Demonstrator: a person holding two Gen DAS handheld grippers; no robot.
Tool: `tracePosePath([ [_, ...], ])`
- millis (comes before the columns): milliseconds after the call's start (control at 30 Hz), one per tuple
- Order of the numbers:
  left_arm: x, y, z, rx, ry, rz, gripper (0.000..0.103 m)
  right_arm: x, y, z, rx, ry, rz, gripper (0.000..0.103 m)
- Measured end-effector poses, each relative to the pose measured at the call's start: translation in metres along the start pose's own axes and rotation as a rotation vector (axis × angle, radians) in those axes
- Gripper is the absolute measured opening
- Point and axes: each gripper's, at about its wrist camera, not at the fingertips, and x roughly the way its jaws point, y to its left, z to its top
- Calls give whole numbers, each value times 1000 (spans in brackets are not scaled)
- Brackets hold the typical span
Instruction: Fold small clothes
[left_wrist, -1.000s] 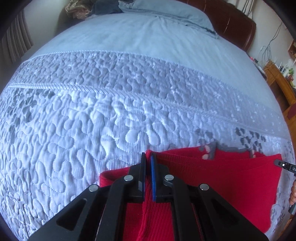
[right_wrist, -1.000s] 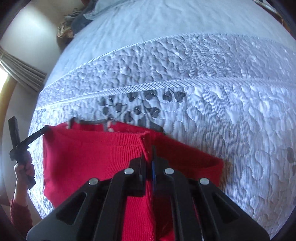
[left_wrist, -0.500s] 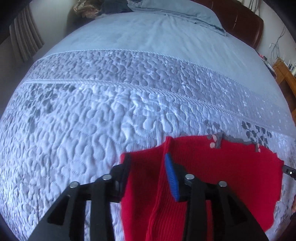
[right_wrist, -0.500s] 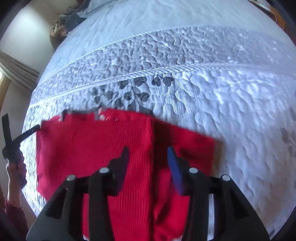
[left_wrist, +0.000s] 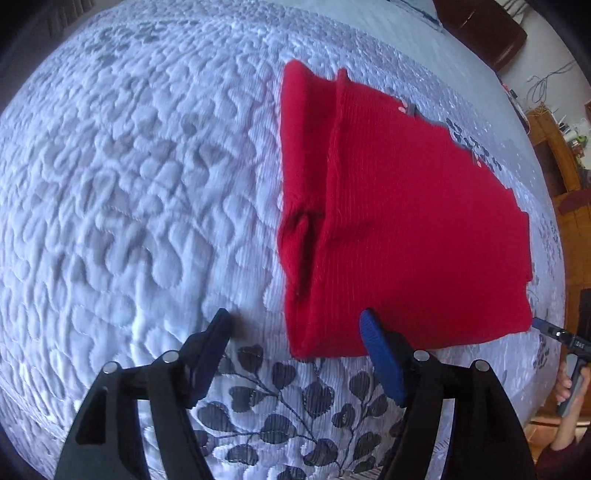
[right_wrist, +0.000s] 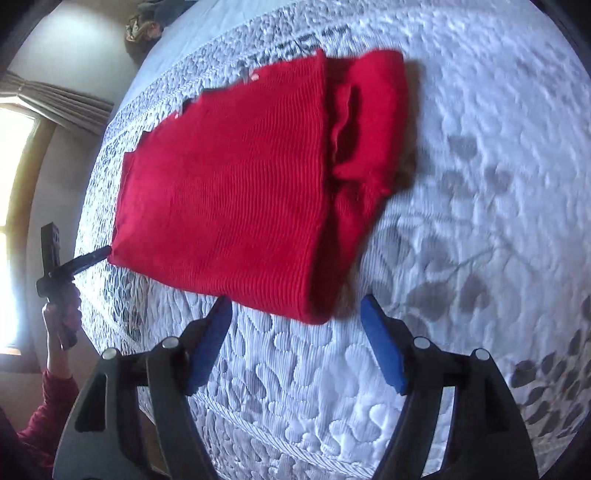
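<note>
A red knit garment (left_wrist: 399, 221) lies folded flat on the quilted bedspread (left_wrist: 129, 184), with a folded-over flap along its left side. My left gripper (left_wrist: 295, 325) is open and empty, just short of the garment's near left corner. In the right wrist view the same garment (right_wrist: 240, 177) lies ahead, its flap on the right. My right gripper (right_wrist: 295, 314) is open and empty, at the garment's near right corner. The other gripper's tip (right_wrist: 88, 258) shows at the garment's left corner.
The bedspread has a dark leaf print (left_wrist: 280, 406) near the front edge. A brown headboard (left_wrist: 480, 29) and wooden furniture (left_wrist: 554, 147) stand at the far right. A curtained window (right_wrist: 22, 147) is at the left. Clothes are piled (right_wrist: 147, 22) at the bed's far end.
Both grippers let go of the red garment, opened wide and drew back toward its near edge. The garment now lies flat with the fold laid down.
</note>
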Motion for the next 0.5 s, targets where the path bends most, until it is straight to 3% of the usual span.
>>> tracePosePath([
  [67, 4, -5, -2, 13, -14, 13, 75, 9, -3, 2, 27, 10, 33, 72],
  [267, 18, -16, 9, 15, 3, 18, 77, 30, -5, 15, 46, 15, 21, 73],
  [333, 22, -18, 16, 12, 7, 23, 73, 32, -1, 20, 41, 9, 12, 63],
  [367, 23, -20, 18, 14, 10, 32, 64, 33, -1, 21, 39, 11, 7, 53],
  [400, 23, -21, 19, 18, 13, 27, 46, 34, 0, 22, 34, 16, 8, 43],
  [433, 25, -24, 22, 18, 20, 20, 41, 36, 2, 23, 28, 20, 8, 35],
  [467, 26, -25, 23, 8, 27, -2, 28, 37, 1, 23, 27, 24, 5, 17],
  [500, 27, -24, 23, -8, 40, -29, 21, 37, 1, 23, 34, 25, 14, 12],
])
